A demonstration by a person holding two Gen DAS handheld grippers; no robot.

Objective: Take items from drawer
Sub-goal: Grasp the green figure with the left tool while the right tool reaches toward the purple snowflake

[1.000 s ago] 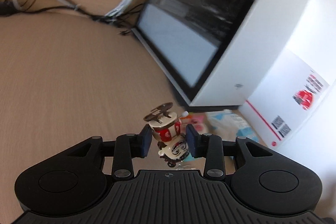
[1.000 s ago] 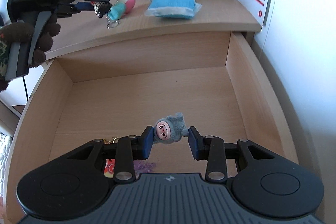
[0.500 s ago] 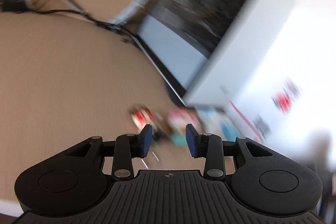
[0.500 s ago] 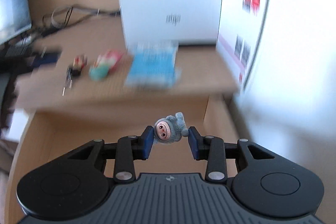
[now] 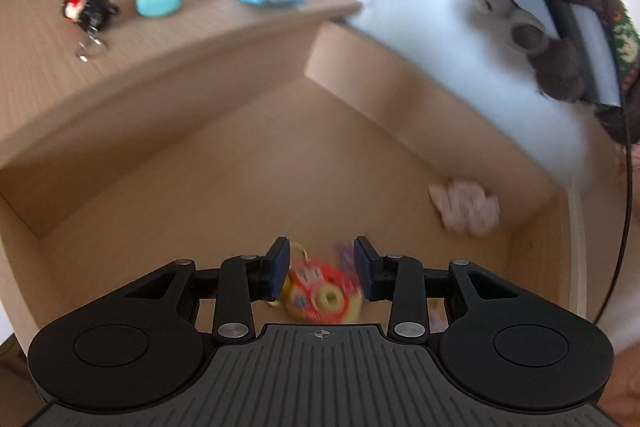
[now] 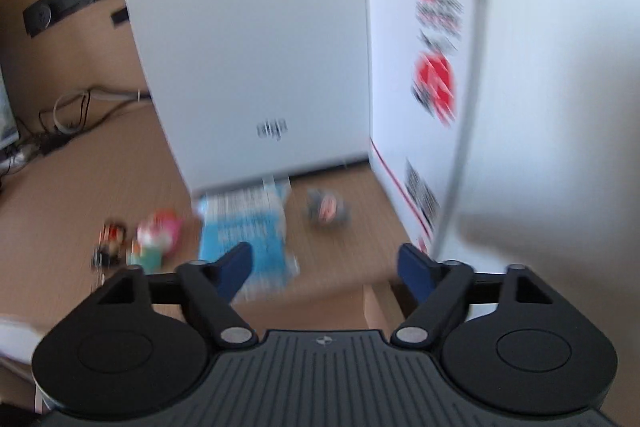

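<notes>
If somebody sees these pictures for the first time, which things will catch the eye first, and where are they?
First, the red and yellow toy on the floor of the open drawer, framed by the open left gripper. Next, the tall white box at the back of the desk, with the blue packet and a small grey doll in front of it. The right gripper is opening, with nothing between its fingers.

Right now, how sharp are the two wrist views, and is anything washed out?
Left wrist view: motion-smeared; the red-and-yellow toy between the left gripper fingers is soft, and the white wall at right is blown out. Right wrist view: blurred too, the desk items streaked, the box print unreadable; only the right gripper body is crisp.
</notes>
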